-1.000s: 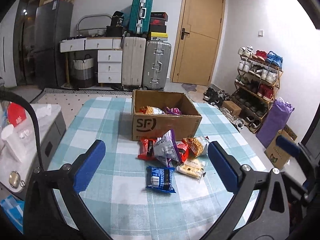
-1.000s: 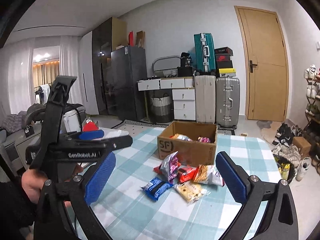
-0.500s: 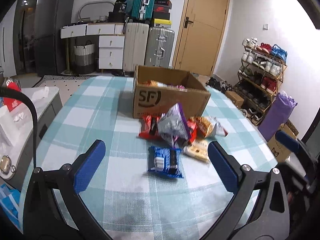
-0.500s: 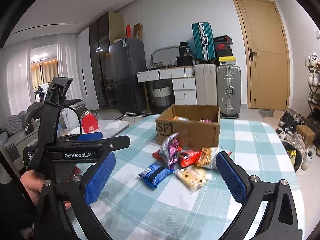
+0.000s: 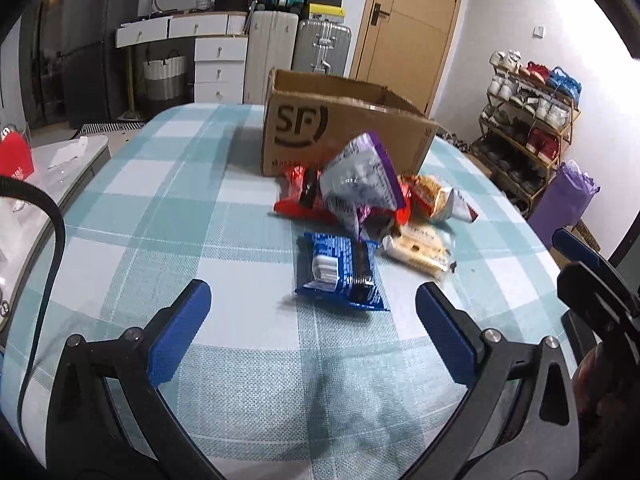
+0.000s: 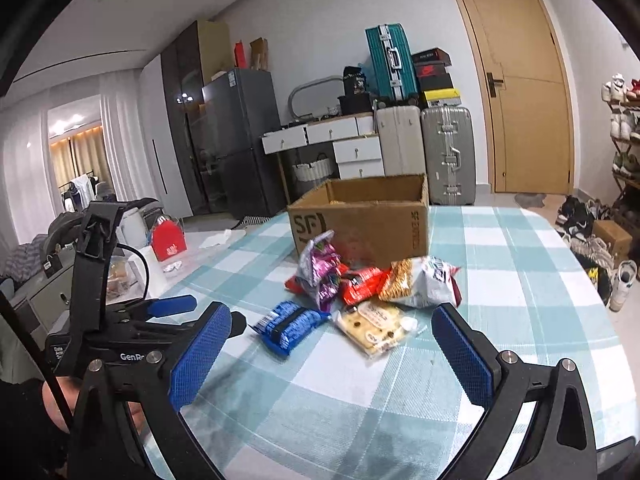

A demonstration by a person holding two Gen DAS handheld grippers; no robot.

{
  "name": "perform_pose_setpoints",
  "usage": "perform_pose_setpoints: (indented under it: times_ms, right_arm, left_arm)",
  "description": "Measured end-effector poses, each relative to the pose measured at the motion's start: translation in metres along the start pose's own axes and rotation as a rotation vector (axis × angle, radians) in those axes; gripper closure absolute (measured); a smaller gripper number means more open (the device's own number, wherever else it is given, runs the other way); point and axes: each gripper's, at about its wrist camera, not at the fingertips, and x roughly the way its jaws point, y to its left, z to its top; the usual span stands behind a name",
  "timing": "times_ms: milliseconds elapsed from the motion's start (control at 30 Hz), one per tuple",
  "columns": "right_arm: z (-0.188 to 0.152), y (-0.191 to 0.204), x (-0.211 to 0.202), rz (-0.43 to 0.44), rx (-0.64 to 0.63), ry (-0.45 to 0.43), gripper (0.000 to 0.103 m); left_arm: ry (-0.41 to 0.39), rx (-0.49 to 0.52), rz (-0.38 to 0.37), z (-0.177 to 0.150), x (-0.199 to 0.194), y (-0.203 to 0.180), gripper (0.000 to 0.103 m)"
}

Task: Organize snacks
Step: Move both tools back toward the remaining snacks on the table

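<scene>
Snacks lie in a loose heap on the checked bench [image 5: 180,200], ahead of both claws and just in front of the cardboard box [image 5: 340,136]. Left claw [image 5: 312,336] hovers low over the cloth with its blue pads spread wide and nothing between them; the blue packet [image 5: 338,270] sits just beyond its tips, nearest of the heap. Right claw [image 6: 332,352] is likewise released and empty, with the pale cracker packet [image 6: 372,330] just past its tips and the blue packet [image 6: 290,322] ahead toward its left pad. Behind these, a purple-and-silver bag [image 5: 360,180] stands tilted over a red packet [image 5: 300,196], and an orange-and-white bag [image 6: 418,282] lies beside them toward the right. Bare cloth stretches wide to the left of the left claw up to the bench's rounded edge, and right of the right claw to the far rim. The box stands open-topped; from these low angles its contents cannot be made out.
</scene>
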Motion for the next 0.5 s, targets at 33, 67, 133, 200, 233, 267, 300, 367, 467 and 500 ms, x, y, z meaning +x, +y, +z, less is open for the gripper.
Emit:
perform_pose_setpoints:
  times_ms: [33, 67, 133, 200, 233, 267, 300, 367, 467, 500]
  right_arm:
    - [-0.002, -0.002, 0.001, -0.001, 0.001, 0.003, 0.001]
    - [-0.003, -0.003, 0.003, 0.001, 0.002, 0.008, 0.001]
    - [-0.007, -0.005, 0.009, 0.002, 0.007, 0.014, 0.001]
    - [-0.007, -0.007, 0.012, 0.005, 0.015, 0.026, 0.001]
    - [-0.007, -0.009, 0.015, 0.010, 0.024, 0.033, 0.001]
    - [-0.007, -0.010, 0.016, 0.015, 0.030, 0.035, 0.001]
    - [-0.007, -0.012, 0.016, 0.020, 0.034, 0.036, 0.001]
    - [-0.007, -0.014, 0.018, 0.018, 0.045, 0.044, 0.001]
    - [-0.007, -0.020, 0.024, 0.017, 0.077, 0.073, 0.001]
    - [-0.008, -0.023, 0.027, 0.010, 0.093, 0.086, 0.001]
  left_arm:
    - [0.006, 0.003, 0.004, 0.000, 0.004, -0.001, 0.001]
    - [0.010, 0.004, 0.006, 0.001, 0.006, -0.001, 0.001]
    - [0.022, 0.002, 0.002, 0.002, 0.014, -0.001, 0.001]
    - [0.030, 0.002, 0.006, 0.002, 0.017, -0.002, 0.001]
    - [0.038, 0.002, 0.005, 0.003, 0.023, -0.002, 0.001]
    - [0.044, 0.002, 0.006, 0.003, 0.025, -0.003, 0.001]
    - [0.050, 0.002, 0.005, 0.004, 0.028, -0.004, 0.001]
    - [0.069, 0.012, 0.008, 0.007, 0.037, -0.006, 0.001]
    - [0.092, 0.023, 0.016, 0.011, 0.046, -0.008, 0.001]
    - [0.102, 0.024, 0.022, 0.014, 0.052, -0.009, 0.001]
